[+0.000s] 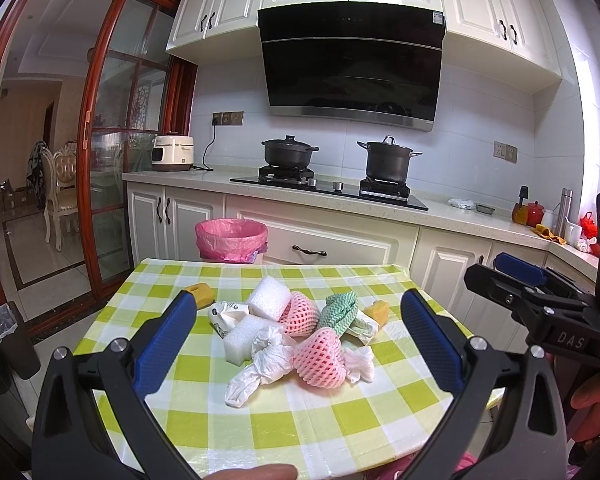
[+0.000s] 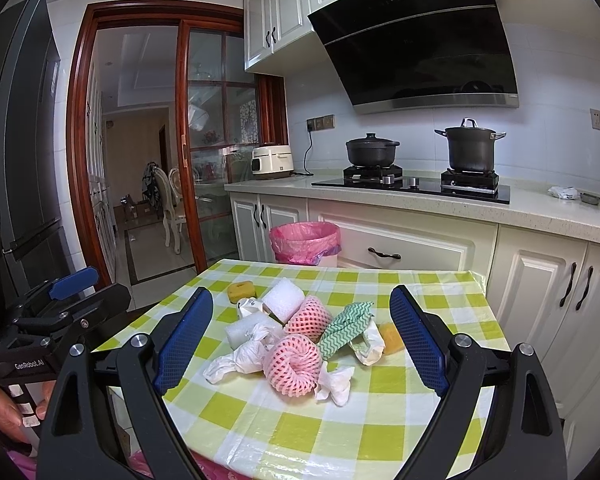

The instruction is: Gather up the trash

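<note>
A pile of trash lies mid-table on the green checked cloth [image 1: 300,432]: two pink foam nets [image 1: 320,358] [image 2: 294,364], white foam blocks [image 1: 269,299], crumpled white tissue [image 1: 260,364], a green zigzag cloth [image 1: 340,312] [image 2: 346,328] and yellow sponges [image 1: 202,294] [image 2: 242,291]. My left gripper [image 1: 300,340] is open and empty, just short of the pile. My right gripper [image 2: 300,340] is open and empty, also short of the pile. A bin with a pink liner [image 1: 231,240] [image 2: 305,242] stands beyond the table's far edge.
White kitchen cabinets and a counter with a hob and two black pots [image 1: 388,160] run behind the table. A rice cooker [image 1: 172,152] sits at the counter's left. A glass sliding door [image 1: 116,152] is on the left. The right gripper shows at the left view's right edge [image 1: 540,300].
</note>
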Motion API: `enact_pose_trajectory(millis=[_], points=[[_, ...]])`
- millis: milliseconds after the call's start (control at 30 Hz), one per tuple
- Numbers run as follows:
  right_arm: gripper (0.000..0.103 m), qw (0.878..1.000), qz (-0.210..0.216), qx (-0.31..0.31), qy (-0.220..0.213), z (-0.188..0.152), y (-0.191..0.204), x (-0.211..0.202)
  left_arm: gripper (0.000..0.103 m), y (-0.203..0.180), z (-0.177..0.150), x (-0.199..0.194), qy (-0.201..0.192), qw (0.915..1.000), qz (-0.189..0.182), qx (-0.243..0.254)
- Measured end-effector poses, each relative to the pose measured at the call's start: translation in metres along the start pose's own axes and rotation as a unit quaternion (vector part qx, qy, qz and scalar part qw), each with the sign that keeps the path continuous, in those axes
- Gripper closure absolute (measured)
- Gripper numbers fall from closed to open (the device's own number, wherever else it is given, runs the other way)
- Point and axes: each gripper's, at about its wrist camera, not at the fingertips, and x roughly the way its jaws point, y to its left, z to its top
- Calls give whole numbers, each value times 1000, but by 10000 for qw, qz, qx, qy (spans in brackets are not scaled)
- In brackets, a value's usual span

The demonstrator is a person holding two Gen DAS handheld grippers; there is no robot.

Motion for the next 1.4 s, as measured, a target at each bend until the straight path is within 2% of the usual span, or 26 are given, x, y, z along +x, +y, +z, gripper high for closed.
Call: enact_pose_trajectory(millis=[300,467,633,733,833,1033,1133,1400], points=[[18,9998,-99,123,77,-11,-19,16,4,9,-2,12,84,9999,90,-56],[18,9992,-185,309,155,-27,-36,34,4,22,-16,39,411,9990,147,-126],[18,9988,-168,415,212,-39,-44,57,4,39,-34,69,731,9965,366,-195],[18,9982,-176,432,369,-48,-47,76,4,48,-43,82,744,9955,571,-147],[18,9961,-226,496,701,-58,-52,102,4,53,-54,96,850,9935,749,-58],[18,9907,-308,711,1121,-71,-69,143,5,75,-74,136,1403,9864,731,-447],[18,9878,-368,804,1284,-75,-77,163,5,81,-84,157,1657,9817,817,-450],[18,9817,-337,933,1627,-86,-84,197,5,73,-95,200,2093,9754,643,-271]])
